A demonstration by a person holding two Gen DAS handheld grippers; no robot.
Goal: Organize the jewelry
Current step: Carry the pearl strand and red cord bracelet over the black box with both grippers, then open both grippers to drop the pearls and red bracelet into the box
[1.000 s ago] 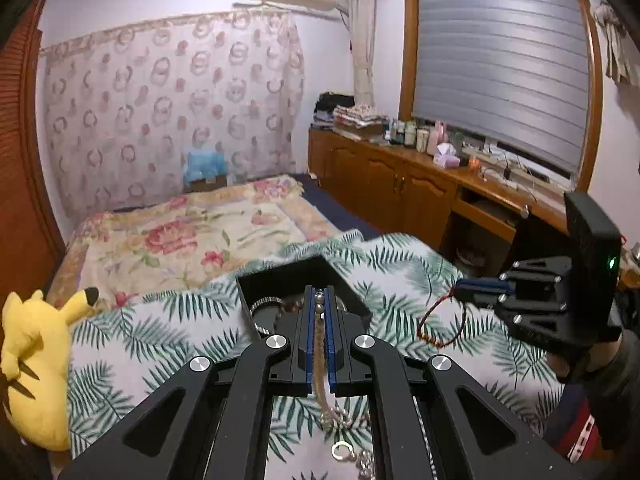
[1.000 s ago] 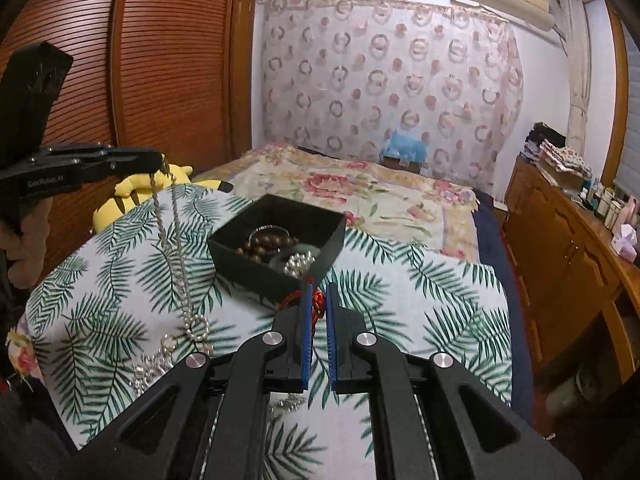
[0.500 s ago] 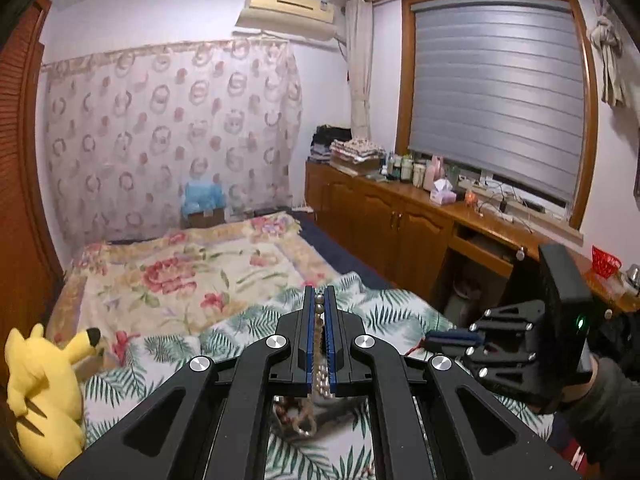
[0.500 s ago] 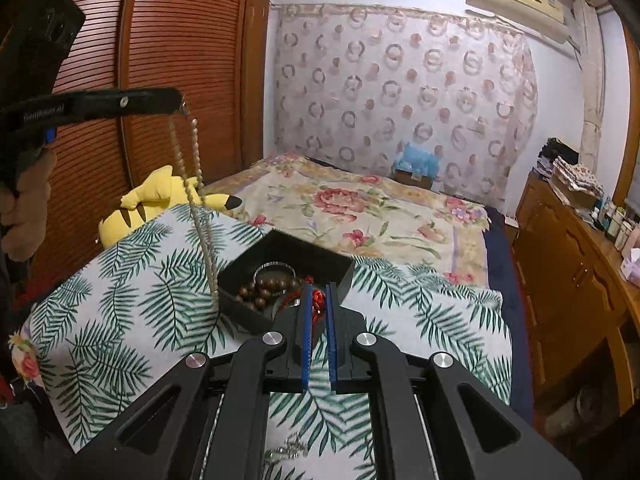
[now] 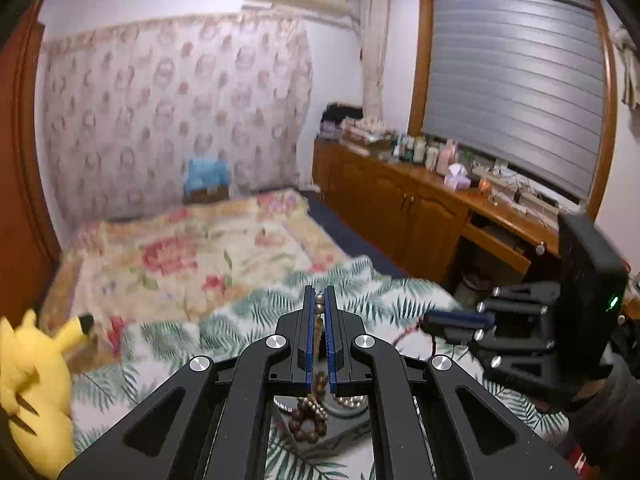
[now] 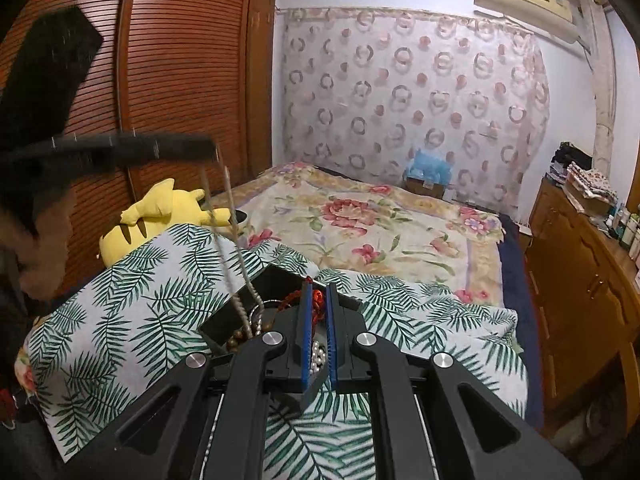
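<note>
The left tool [image 5: 319, 300] is clenched on a long bead chain [image 6: 236, 264], whose top beads show between its blue pads in the left wrist view; in the right wrist view that chain hangs as two strands from the raised tool down into the black box [image 6: 240, 312], its lower end apparently reaching the contents, though the exact point of contact is hidden behind the right tool [image 6: 316, 300]; the right tool is clenched on a red cord bracelet [image 6: 316, 298], which sits between its pads at the near edge of the box, and the left wrist view shows a red loop dangling under it; the box stands on a cloth printed with green palm leaves [image 6: 120, 320] spread over the bed; inside it lie brown wooden beads [image 5: 308, 420] and a cluster of pearly beads [image 6: 318, 356], so part of the sorting looks done; by my reading the task is well along but not finished, since both pieces in hand have yet to be let go inside the box; whether more jewelry lies loose on the cloth cannot be told, because the tools hide the near part of it; a yellow plush toy [image 6: 160, 216] lies at the far edge, well apart from the box.
</note>
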